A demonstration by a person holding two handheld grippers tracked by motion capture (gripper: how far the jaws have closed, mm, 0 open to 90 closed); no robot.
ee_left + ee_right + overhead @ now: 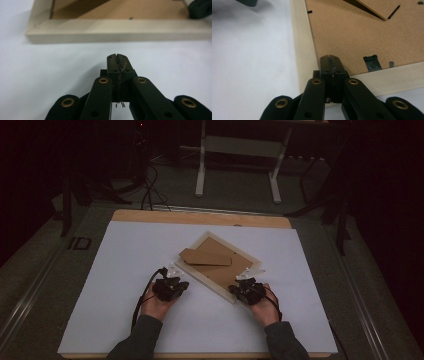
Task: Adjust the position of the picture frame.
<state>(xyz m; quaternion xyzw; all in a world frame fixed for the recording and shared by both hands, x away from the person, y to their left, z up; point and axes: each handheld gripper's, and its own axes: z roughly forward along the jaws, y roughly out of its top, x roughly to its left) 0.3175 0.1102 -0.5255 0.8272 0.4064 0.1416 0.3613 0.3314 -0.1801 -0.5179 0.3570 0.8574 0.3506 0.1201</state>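
A pale wooden picture frame (pixel 199 273) lies face down and turned like a diamond on the white table sheet (pixel 130 250). Its brown backing board (pixel 220 262) faces up, with a folded-out easel stand (pixel 205 256) on it. My left gripper (pixel 173 272) rests on the sheet just short of the frame's near-left rail (pixel 117 31), jaws pressed together with nothing between them (pixel 117 57). My right gripper (pixel 248 279) hovers over the frame's near corner, jaws closed and empty (pixel 329 58), tips above the backing board (pixel 362 32) beside a small metal hanger clip (pixel 372 63).
The white sheet covers a wooden table whose far edge (pixel 200 217) shows. Beyond it, on the dark floor, stand a white table base (pixel 240 160) and several cables (pixel 147 185). Open sheet lies left (pixel 120 285) and right (pixel 300 285) of the frame.
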